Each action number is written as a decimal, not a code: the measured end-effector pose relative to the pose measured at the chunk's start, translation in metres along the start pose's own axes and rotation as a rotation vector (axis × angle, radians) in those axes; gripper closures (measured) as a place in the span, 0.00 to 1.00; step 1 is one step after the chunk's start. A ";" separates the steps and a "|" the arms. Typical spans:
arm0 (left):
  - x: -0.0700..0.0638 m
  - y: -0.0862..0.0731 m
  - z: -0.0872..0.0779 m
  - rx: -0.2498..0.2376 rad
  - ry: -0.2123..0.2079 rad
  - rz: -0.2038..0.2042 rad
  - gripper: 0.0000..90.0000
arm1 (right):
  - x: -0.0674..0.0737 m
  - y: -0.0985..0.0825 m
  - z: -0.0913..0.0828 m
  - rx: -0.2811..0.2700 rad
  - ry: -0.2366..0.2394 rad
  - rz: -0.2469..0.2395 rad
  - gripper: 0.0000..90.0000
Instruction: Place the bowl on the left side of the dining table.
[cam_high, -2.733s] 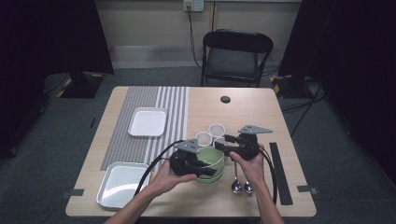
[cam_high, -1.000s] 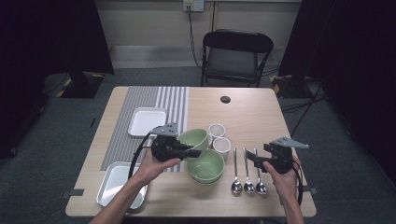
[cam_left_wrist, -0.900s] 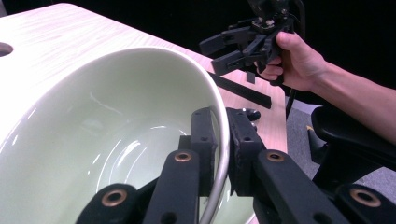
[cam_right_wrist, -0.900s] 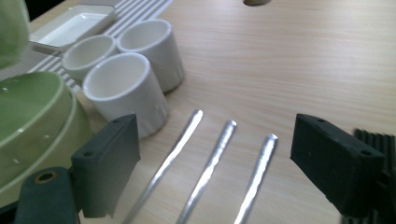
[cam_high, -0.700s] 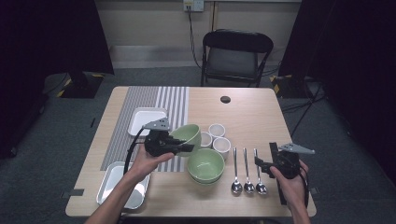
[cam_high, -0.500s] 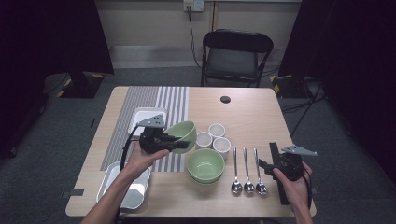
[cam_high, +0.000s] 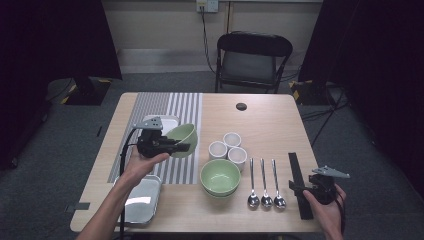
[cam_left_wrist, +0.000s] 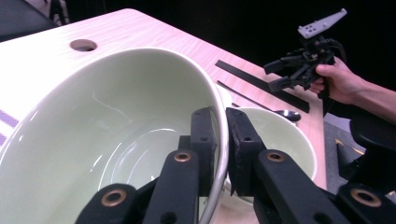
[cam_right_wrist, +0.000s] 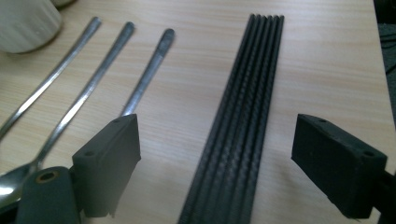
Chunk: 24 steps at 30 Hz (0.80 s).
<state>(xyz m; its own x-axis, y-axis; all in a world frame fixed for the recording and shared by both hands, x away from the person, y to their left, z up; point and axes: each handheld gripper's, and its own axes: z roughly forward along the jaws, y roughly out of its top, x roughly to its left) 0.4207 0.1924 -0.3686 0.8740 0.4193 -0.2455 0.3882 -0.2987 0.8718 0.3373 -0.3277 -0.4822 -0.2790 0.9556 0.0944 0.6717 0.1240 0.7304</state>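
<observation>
From the high view, the left tool (cam_high: 172, 146) carries a green bowl (cam_high: 183, 139) tilted above the striped mat (cam_high: 172, 107) on the counter (cam_high: 265, 125), clear of the second green bowl (cam_high: 220, 177) and the three white cups (cam_high: 228, 147); the right tool (cam_high: 311, 187) hovers at the black chopsticks (cam_high: 297, 184) beside three spoons (cam_high: 265, 184). In the left gripper view, the jaws are pinched narrow on the bowl's rim (cam_left_wrist: 219, 135) — one pad inside, one outside. Such a thin hold on glazed ceramic could let the tilted bowl swing or slip out. In the right gripper view, the jaws stand wide, straddling the chopsticks (cam_right_wrist: 238, 121) without touching — closing off-centre could scatter the bundle or nudge the nearest spoon (cam_right_wrist: 144, 74).
</observation>
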 end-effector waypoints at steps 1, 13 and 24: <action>0.002 0.000 -0.001 0.000 0.004 0.002 0.92 | -0.002 -0.002 0.001 0.006 -0.002 0.005 0.16; 0.022 0.006 -0.015 -0.004 0.067 -0.012 0.92 | -0.003 -0.009 0.009 0.007 -0.042 0.001 0.17; 0.049 0.006 -0.017 -0.011 0.108 -0.058 0.92 | 0.003 -0.012 0.013 -0.009 -0.090 -0.055 0.16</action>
<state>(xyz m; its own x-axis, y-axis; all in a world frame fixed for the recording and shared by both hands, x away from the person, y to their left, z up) 0.4612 0.2260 -0.3686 0.8134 0.5255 -0.2496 0.4339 -0.2622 0.8620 0.3369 -0.3225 -0.4994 -0.2517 0.9678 -0.0069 0.6511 0.1746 0.7386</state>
